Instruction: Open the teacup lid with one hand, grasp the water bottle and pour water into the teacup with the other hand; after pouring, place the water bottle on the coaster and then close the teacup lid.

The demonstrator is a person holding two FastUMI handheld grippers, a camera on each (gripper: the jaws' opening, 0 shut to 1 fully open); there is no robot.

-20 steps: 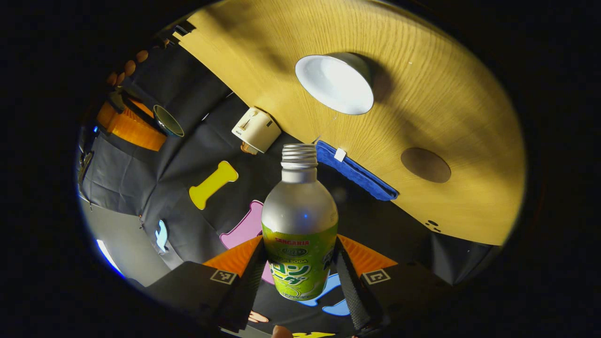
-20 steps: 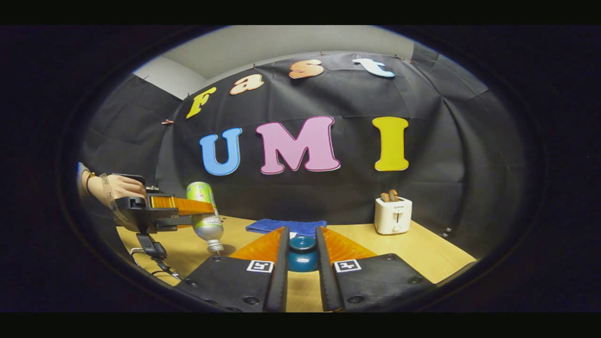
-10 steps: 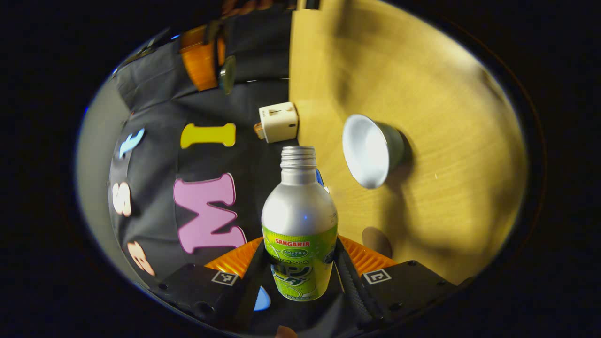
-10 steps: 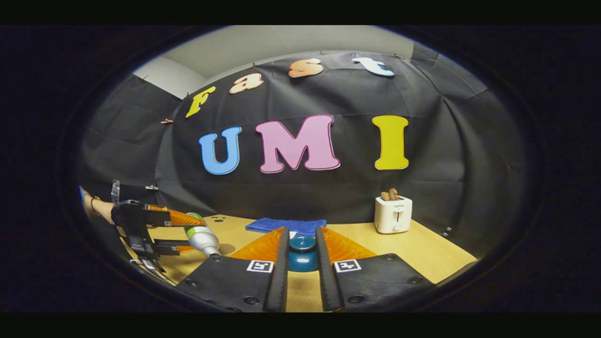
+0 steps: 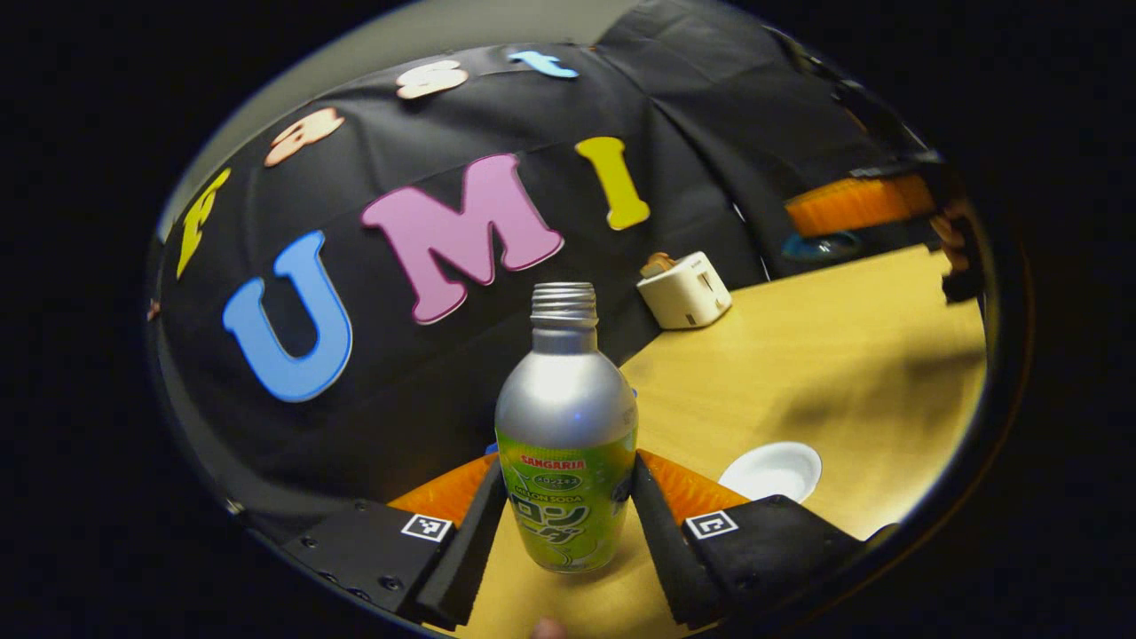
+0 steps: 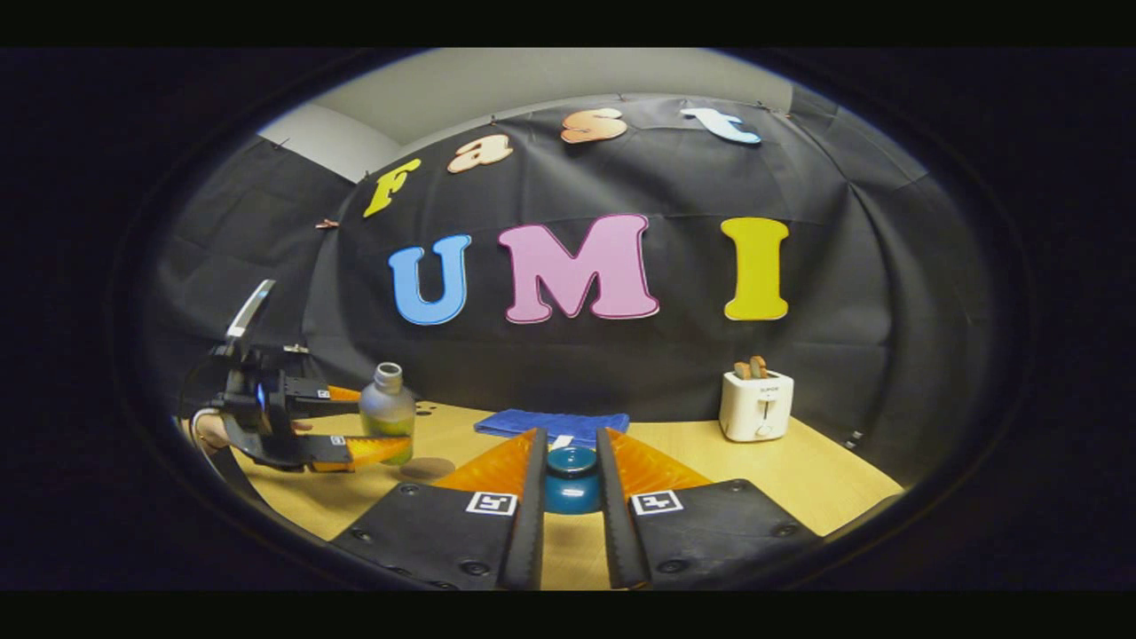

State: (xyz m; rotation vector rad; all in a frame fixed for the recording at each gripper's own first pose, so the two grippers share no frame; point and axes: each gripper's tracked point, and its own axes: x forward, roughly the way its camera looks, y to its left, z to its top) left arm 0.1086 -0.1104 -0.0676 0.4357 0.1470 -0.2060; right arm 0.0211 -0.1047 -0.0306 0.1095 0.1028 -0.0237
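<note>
Aluminium water bottle is standing upright, uncapped, in our left claw, whose fingers are pinching its label just above the coaster; our right claw is clamping the teacup lid; releasing off-centre is risking a tip and spill across the counter.

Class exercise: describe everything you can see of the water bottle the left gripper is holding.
The water bottle is a small metal-looking bottle with a bare silver shoulder, a threaded neck with no cap, and a green label round its lower body. It stands upright, clamped at the label between the left gripper's two fingers. In the right gripper view it hangs just above the wooden table, beside a dark round coaster.
</note>
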